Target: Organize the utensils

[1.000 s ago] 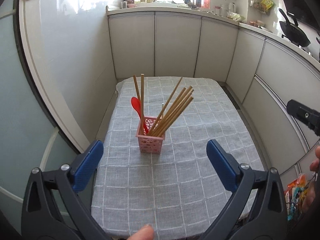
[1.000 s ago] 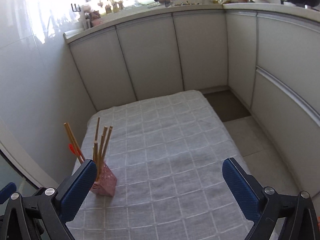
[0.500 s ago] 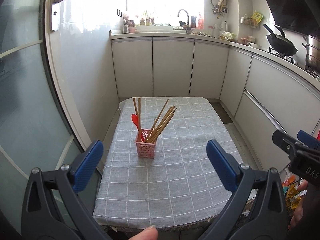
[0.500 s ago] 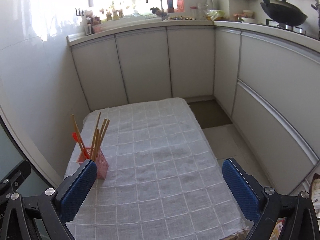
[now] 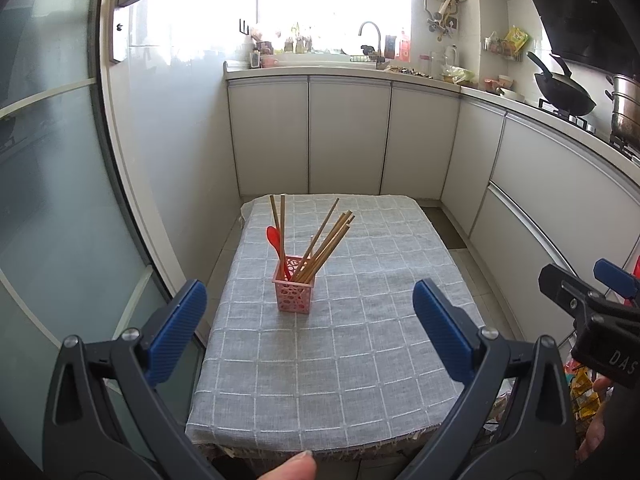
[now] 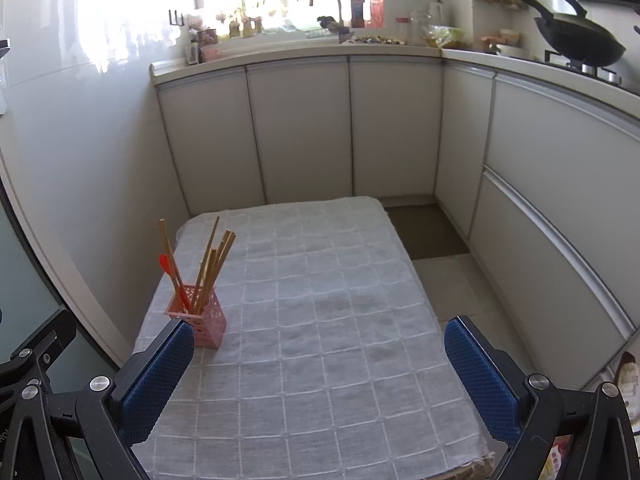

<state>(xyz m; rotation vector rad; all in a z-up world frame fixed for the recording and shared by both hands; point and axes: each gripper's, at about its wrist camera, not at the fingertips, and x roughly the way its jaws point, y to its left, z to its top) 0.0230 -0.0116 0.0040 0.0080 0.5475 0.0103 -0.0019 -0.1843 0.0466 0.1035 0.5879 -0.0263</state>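
Pink perforated holder (image 5: 294,289) stands on the grey-checked desk (image 5: 360,360), carrying wooden chopsticks (image 5: 324,240) and a red spoon (image 5: 274,237). Left gripper (image 5: 310,332) and right gripper (image 6: 320,380) hover with jaws released, empty.

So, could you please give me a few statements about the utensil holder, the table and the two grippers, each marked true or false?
1. The pink holder stands upright on the grey checked tablecloth. True.
2. The red spoon lies flat on the cloth. False: it stands in the holder with the chopsticks.
3. The left gripper is open and holds nothing. True.
4. The right gripper is shut on a chopstick. False: it is open and empty.
5. A black wok sits on the stove. True.
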